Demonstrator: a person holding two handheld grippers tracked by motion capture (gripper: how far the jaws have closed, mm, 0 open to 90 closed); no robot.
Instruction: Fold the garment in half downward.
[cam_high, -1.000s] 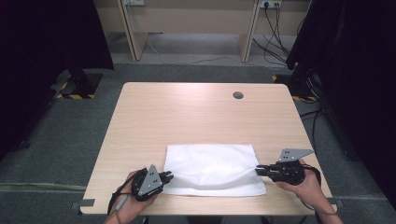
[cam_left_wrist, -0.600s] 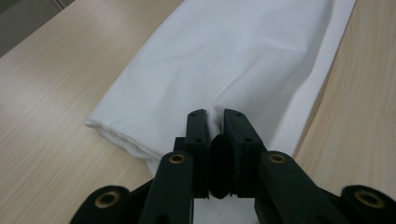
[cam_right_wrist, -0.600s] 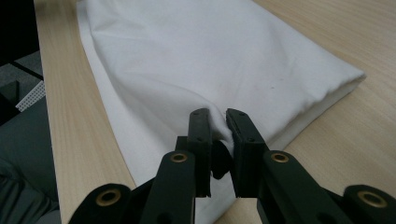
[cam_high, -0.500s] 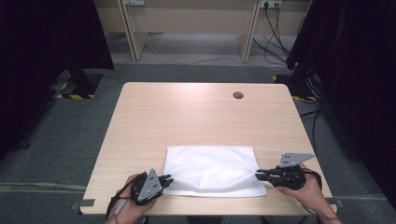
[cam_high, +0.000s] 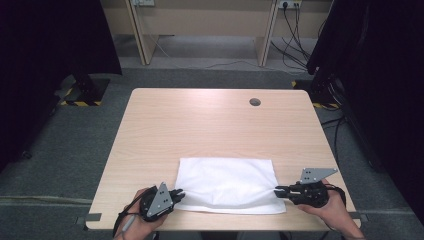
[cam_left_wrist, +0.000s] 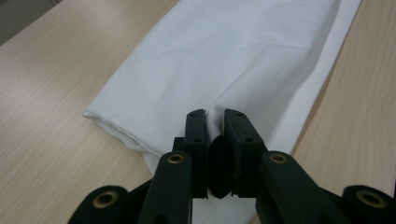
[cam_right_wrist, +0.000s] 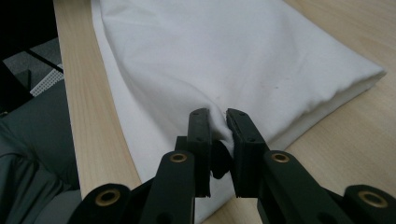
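Folded white cloth (cam_high: 227, 184) lying flat near the front edge of the tabletop (cam_high: 215, 125). Left gripper (cam_high: 176, 194) pinches the cloth's left end between nearly closed jaws; right gripper (cam_high: 278, 190) likewise clamps a fold at its right end.

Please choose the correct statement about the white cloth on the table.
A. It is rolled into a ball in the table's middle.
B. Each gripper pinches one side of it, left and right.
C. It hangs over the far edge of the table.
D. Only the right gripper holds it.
B: the left gripper and the right gripper each clamp an opposite side of the white cloth, which lies folded flat near the table's near edge.
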